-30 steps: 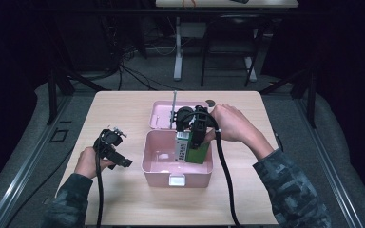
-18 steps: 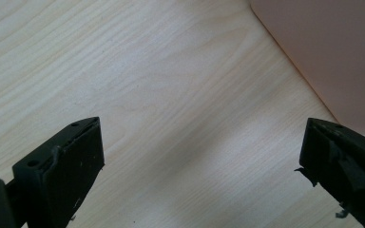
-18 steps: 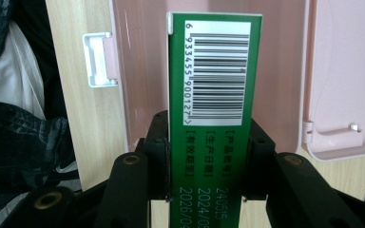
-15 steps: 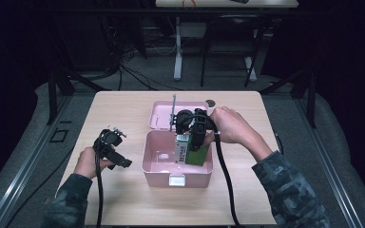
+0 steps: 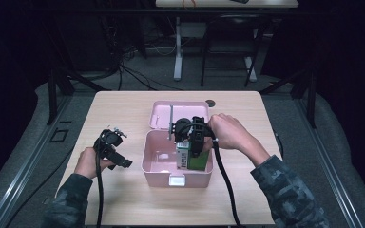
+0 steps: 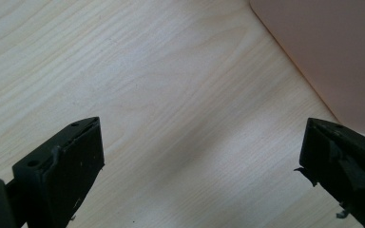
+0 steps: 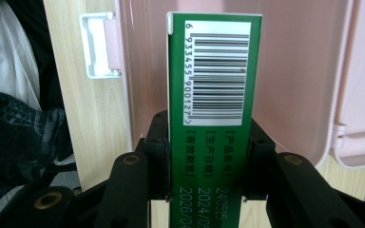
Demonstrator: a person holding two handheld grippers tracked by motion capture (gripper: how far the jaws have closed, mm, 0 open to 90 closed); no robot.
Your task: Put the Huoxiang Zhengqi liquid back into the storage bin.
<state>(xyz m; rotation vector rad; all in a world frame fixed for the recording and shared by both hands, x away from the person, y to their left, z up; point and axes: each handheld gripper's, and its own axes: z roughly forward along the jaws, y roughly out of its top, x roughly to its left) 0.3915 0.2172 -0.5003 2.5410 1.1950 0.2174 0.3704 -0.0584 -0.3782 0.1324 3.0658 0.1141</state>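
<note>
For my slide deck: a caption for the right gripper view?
Right gripper clamps a green barcoded carton above the open pink box.

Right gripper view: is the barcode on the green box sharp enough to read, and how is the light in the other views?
Right gripper view: the green box is sharp, its barcode and digits legible. Left gripper view: even light on the table, the jaws slightly soft. High view: table lit, surroundings dark, pink box clear.
</note>
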